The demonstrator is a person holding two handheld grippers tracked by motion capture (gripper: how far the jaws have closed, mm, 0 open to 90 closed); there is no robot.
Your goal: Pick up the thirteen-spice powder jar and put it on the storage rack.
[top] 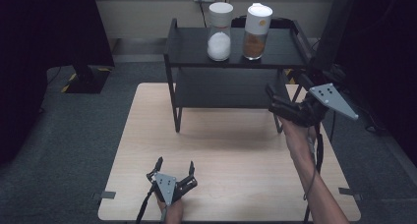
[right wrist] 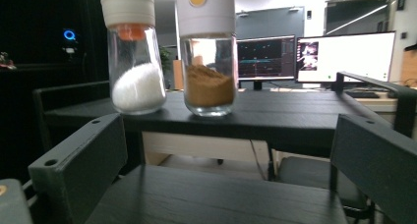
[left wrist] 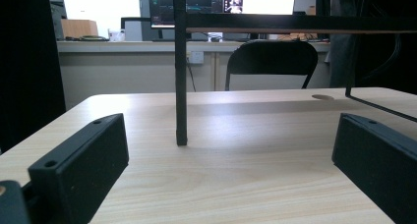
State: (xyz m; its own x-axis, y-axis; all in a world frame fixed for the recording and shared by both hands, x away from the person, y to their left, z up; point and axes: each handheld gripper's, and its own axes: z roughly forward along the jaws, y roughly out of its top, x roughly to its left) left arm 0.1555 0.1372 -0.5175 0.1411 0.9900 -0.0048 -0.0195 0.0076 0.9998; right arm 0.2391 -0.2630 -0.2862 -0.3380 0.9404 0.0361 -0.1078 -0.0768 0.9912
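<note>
Two glass shaker jars stand side by side on the top shelf of a black two-tier rack (top: 192,47). One jar (top: 220,32) (right wrist: 134,57) holds white grains, the other jar (top: 256,32) (right wrist: 206,54) holds brown powder under a white lid. My right gripper (top: 275,100) (right wrist: 226,175) hovers open at the rack's right front, below the top shelf and short of the jars, with nothing between its jaws. My left gripper (top: 174,169) (left wrist: 226,165) rests open near the table's front edge, facing the rack's front left leg (left wrist: 181,76).
The rack stands on the back half of a light wooden table (top: 226,155). A black chair (left wrist: 271,62) and lit monitors (right wrist: 314,54) lie beyond the table. A dark stand (top: 83,71) stands on the floor at the left. Grey carpet surrounds the table.
</note>
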